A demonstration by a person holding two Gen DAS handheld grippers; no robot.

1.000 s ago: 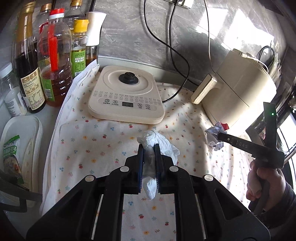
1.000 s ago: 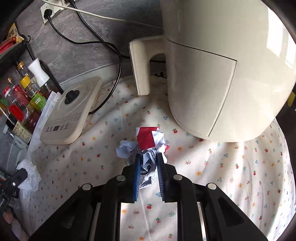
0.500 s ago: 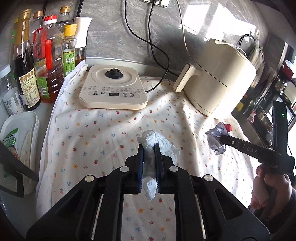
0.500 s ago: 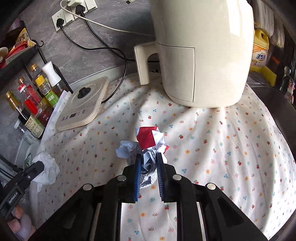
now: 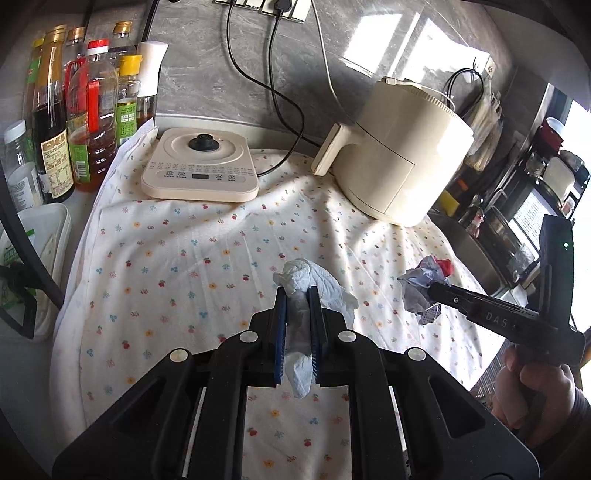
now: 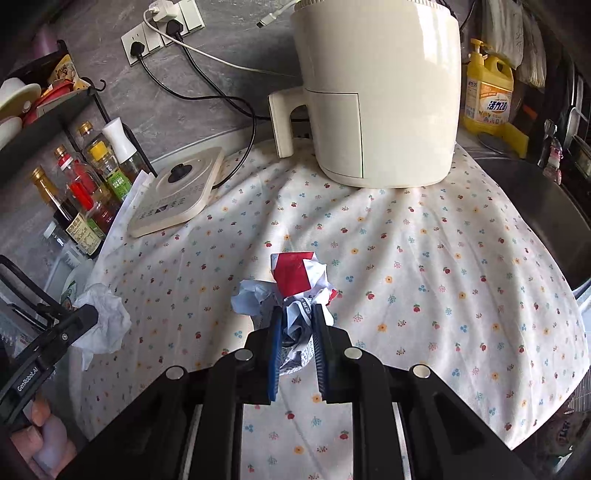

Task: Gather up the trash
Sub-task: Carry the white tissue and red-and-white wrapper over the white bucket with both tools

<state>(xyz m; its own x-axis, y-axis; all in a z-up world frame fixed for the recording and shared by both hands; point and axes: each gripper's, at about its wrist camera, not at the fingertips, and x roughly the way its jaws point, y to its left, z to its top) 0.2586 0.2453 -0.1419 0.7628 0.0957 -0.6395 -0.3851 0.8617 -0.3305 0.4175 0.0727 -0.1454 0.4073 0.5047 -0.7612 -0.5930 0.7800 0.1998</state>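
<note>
A crumpled white paper tissue [image 5: 300,295] sits clamped between the blue pads of the left gripper [image 5: 297,295], its loose tail hanging below the fingers, lifted clear of the cream tablecloth printed with small flowers [image 5: 177,266]. A crumpled wad of printed paper with a red patch [image 6: 295,284] is pinched the same way in the right gripper [image 6: 296,314], also held above the cloth. In the left wrist view the right gripper reaches in from the right edge with a hand [image 5: 532,387] on its handle, the wad at its tip, near the tissue but apart from it.

Further back on the cloth lies a flat cream appliance base with a black knob and a row of buttons [image 5: 201,170], and to its right stands a tall cream air fryer with a side handle [image 5: 402,162]. Black and white cables [image 5: 273,85] run up the grey wall to sockets [image 6: 162,33]. A cluster of sauce and oil bottles [image 5: 85,122] stands at the left edge of the cloth. A yellow detergent bottle [image 6: 489,88] stands behind the fryer; what lies in the dark area beyond it is hard to make out.
</note>
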